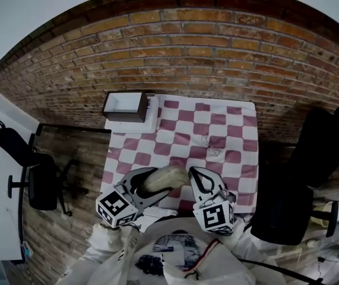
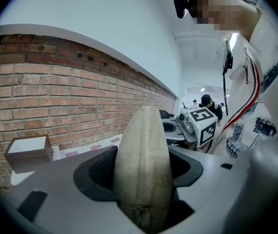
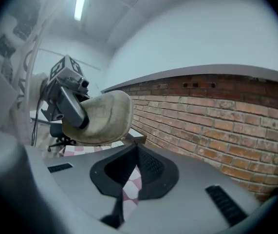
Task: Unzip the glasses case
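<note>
glasses case (image 2: 144, 145): a beige, pod-shaped oval with a woven, slightly grubby skin. A seam runs down its narrow edge, and the two halves meet along it. You hold it over the near edge of the desk.
left gripper (image 2: 141, 177): your fingers clamp the glasses case by its two broad faces, with a dark ribbed pad pressing on each side.
right gripper (image 3: 138, 150): your fingers are closed tip to tip, just beside the rounded end of the glasses case. No view shows whether anything thin is pinched between them.
desk (image 1: 243, 159): covered by a flat cloth of maroon and white squares.
box (image 1: 124, 107): open and rectangular, dark brown outside and pale inside, at the desk's far left corner.
brick wall (image 1: 187, 46): rough red-brown courses with pale mortar lines.
</note>
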